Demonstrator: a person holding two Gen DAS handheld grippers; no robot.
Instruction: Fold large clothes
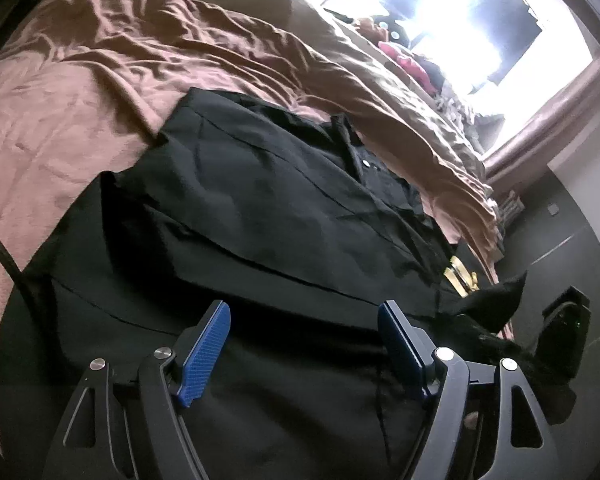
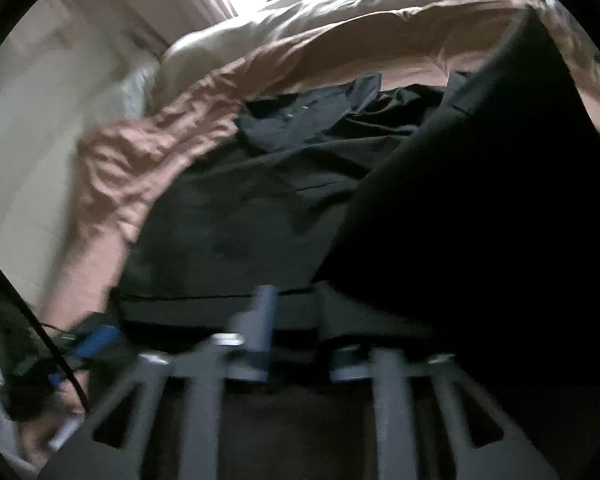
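Note:
A large black garment with a collar and snap buttons lies spread on a bed with a pinkish-brown cover. My left gripper hovers open and empty over the garment's near hem, blue pads wide apart. In the blurred right wrist view the garment lies flat and a black flap of it rises on the right. My right gripper looks shut on that cloth; one grey finger shows, the other is hidden behind the flap.
A tan duvet is bunched along the far side of the bed. Clothes are piled by a bright window. A gold buckle lies at the garment's right edge. A dark floor and a black device lie right.

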